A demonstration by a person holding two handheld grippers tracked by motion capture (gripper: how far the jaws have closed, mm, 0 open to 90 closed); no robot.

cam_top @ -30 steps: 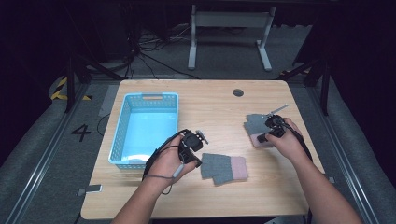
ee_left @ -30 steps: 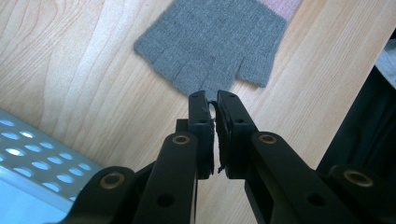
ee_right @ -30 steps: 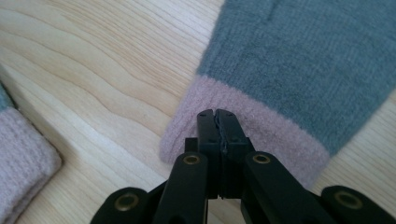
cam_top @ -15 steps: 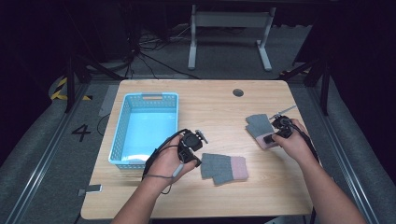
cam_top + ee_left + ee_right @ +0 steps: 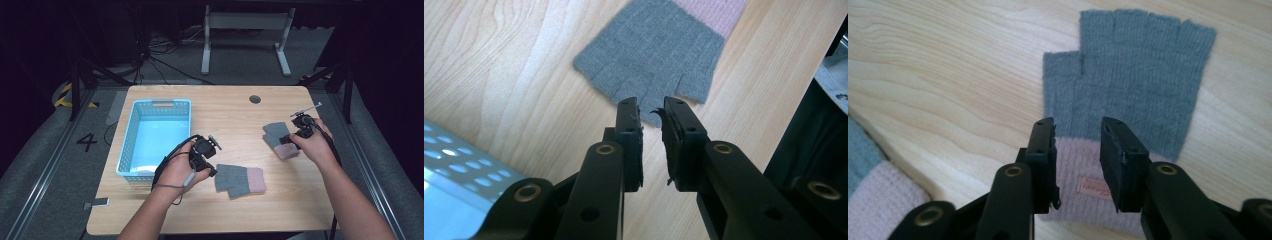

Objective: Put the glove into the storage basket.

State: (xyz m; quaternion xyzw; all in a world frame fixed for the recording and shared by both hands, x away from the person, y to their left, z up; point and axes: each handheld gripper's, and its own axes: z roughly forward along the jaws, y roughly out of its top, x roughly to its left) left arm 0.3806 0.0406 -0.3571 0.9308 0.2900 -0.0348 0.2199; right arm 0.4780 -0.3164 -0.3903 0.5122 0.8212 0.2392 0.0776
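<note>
Two grey fingerless gloves with pink cuffs lie flat on the wooden table. One glove (image 5: 240,180) (image 5: 654,50) is near the front centre, and my left gripper (image 5: 212,167) (image 5: 651,107) sits just left of its finger ends, jaws only narrowly apart with the glove's edge right at their tips. The other glove (image 5: 272,131) (image 5: 1133,85) lies at the right. My right gripper (image 5: 286,140) (image 5: 1078,125) hovers open over its pink cuff, the jaws straddling the line where grey meets pink. A small label shows on that cuff.
A light blue plastic basket (image 5: 127,145) (image 5: 454,170) stands at the table's left, close behind my left hand. A round cable hole (image 5: 255,99) is at the back. The pink cuff of the centre glove (image 5: 873,175) shows at the right gripper view's lower left.
My right gripper has shifted slightly to the right over its glove. The left hand and both gloves have stayed put.
</note>
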